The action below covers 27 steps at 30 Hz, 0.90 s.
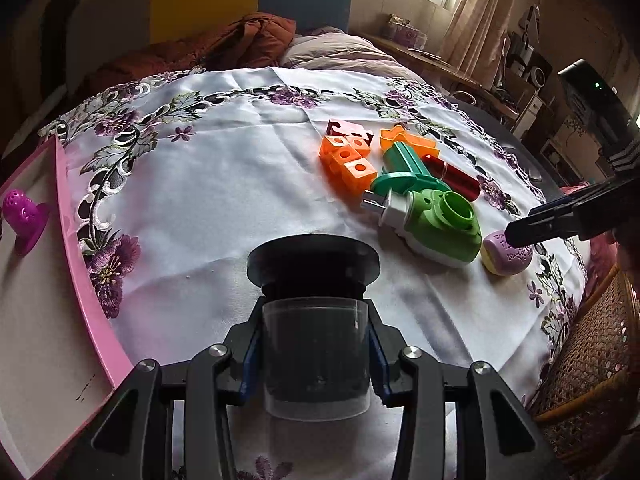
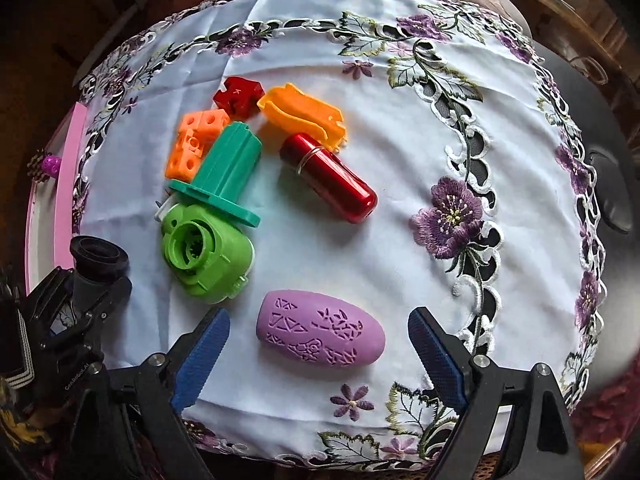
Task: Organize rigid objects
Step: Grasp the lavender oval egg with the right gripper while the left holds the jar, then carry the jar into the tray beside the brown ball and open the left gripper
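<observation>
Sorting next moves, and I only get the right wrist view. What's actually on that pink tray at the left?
Observer: A purple perforated piece sits on the pink tray's white floor.
Operator: Is the lilac egg one colour?
Observer: No, it shows a yellow patch low on one end.
Operator: How does the left hand-held gripper hold its dark cup?
Observer: Its blue pads clamp the clear wall below the black flange.

A dark round table is draped with a white cloth embroidered with purple flowers. On the cloth lie a purple patterned egg-shaped piece, a red capsule, a green toy, a teal piece, orange cubes, an orange mold and a dark red block, clustered together. A pink-edged tray overlaps the cloth's left edge.
</observation>
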Each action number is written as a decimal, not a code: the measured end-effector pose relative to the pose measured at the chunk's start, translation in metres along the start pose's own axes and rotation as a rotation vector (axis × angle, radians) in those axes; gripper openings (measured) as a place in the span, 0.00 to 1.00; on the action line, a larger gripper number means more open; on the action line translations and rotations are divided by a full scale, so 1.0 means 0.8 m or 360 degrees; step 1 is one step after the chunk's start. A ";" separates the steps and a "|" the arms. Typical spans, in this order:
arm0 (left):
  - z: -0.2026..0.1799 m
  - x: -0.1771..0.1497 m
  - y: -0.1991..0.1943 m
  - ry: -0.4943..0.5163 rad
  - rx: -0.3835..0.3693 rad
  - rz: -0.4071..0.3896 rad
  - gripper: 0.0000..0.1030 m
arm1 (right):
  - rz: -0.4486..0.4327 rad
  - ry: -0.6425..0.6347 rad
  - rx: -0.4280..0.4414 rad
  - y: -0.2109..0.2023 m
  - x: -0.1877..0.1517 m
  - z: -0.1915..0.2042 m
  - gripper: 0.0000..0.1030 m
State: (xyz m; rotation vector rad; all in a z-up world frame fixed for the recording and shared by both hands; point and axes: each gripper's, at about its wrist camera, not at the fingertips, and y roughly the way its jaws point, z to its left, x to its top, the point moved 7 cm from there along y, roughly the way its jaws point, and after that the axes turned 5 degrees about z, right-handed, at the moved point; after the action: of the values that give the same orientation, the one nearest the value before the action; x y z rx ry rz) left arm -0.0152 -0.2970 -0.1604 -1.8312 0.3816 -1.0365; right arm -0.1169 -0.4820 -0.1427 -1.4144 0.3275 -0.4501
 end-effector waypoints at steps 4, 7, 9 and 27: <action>0.000 0.000 0.000 -0.0006 -0.0003 -0.0001 0.42 | 0.0079 0.0047 -0.0047 0.021 -0.008 -0.003 0.90; -0.001 -0.001 -0.001 -0.0005 0.0004 -0.0009 0.42 | 0.0100 0.0084 -0.0071 0.034 -0.010 -0.008 0.78; -0.001 -0.002 -0.001 -0.0004 0.0006 -0.0014 0.42 | 0.0102 0.0090 -0.0085 0.041 -0.014 -0.012 0.75; -0.001 -0.005 -0.015 0.0023 0.0023 -0.0072 0.42 | -0.0543 0.0126 -0.0050 -0.060 0.037 0.005 0.74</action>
State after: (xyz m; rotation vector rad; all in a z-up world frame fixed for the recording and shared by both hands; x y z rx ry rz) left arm -0.0206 -0.2888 -0.1517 -1.8278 0.3417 -1.0813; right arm -0.0940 -0.4974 -0.0936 -1.4910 0.1557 -0.7837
